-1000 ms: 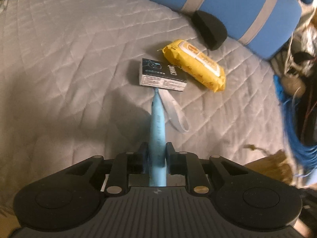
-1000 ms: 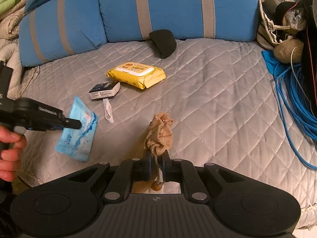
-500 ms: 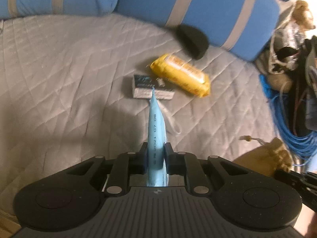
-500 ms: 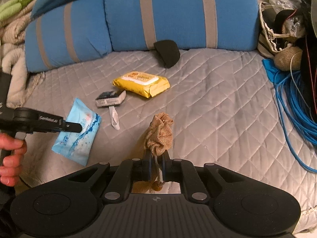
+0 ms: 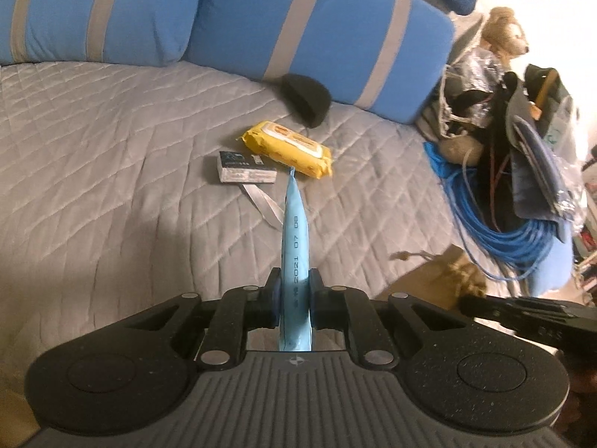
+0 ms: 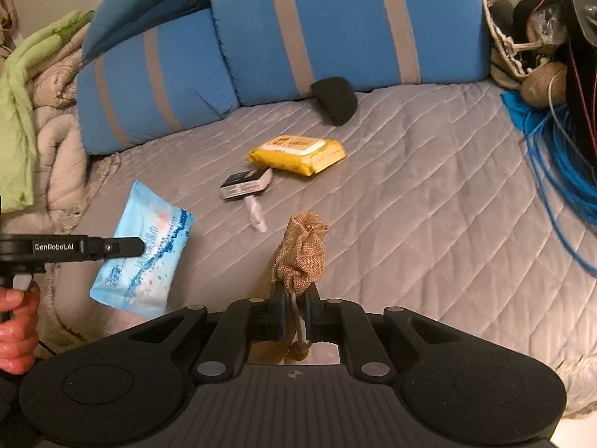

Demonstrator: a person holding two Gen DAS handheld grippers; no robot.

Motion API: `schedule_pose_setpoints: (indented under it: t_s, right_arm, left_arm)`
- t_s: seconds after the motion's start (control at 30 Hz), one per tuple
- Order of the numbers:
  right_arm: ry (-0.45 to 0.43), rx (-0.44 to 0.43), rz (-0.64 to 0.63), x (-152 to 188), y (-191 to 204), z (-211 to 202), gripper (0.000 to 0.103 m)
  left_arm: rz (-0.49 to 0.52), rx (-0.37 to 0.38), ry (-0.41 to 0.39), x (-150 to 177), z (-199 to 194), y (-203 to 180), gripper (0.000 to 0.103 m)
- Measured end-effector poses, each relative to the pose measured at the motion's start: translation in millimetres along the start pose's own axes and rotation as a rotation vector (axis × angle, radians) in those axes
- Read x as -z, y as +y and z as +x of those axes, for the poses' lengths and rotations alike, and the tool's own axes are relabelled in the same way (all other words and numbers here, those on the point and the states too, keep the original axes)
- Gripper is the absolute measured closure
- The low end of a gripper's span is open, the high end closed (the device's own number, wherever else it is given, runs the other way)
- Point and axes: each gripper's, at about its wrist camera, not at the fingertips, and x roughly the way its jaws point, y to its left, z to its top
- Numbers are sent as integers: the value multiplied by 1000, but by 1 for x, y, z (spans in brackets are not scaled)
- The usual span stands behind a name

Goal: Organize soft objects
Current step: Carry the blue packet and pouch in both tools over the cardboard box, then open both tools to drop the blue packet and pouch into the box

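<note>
My left gripper (image 5: 294, 283) is shut on a light blue wipes pack (image 5: 295, 239), held edge-on above the grey quilted bed (image 5: 112, 171). From the right wrist view the same pack (image 6: 145, 246) hangs in the left gripper (image 6: 134, 248) over the bed's left side. My right gripper (image 6: 294, 295) is shut on a small burlap drawstring pouch (image 6: 302, 250), which also shows in the left wrist view (image 5: 444, 280). A yellow wipes pack (image 6: 298, 153) and a small black-and-white box (image 6: 246, 183) with a strap lie mid-bed.
Blue striped pillows (image 6: 335, 26) line the back, with a black soft item (image 6: 334, 99) against them. A coil of blue cable (image 6: 559, 171) and a pile of clutter (image 5: 503, 86) lie at the right. Folded blankets (image 6: 33, 93) sit at the left.
Both grippers have drawn back and up from the bed with their loads. The left wrist view has swung right, bringing the cable and clutter into view.
</note>
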Motion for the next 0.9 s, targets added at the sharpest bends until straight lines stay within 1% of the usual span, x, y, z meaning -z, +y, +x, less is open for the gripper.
schedule_pose_setpoints:
  t_s: [0.1, 0.23, 0.53, 0.77, 0.8, 0.87, 0.9]
  right_arm:
    - [2, -20, -2, 9, 6, -7, 91]
    - [3, -31, -5, 24, 13, -20, 91]
    - [8, -48, -27, 52, 31, -41, 91]
    - [17, -52, -43, 73, 44, -52, 91]
    - [18, -51, -47, 75, 46, -54, 91]
    - [21, -51, -52, 81, 49, -56, 91]
    - [22, -50, -54, 83, 51, -57, 91]
  left_arm:
    - [17, 16, 2, 14, -13, -1, 90]
    - [36, 34, 31, 35, -24, -1, 89]
    - [31, 1, 109, 77, -43, 7, 89]
    - [19, 26, 177, 105, -50, 7, 89]
    - [28, 38, 194, 108, -50, 6, 89]
    - [35, 96, 253, 113, -46, 4, 89]
    - [37, 105, 279, 116, -43, 4, 88]
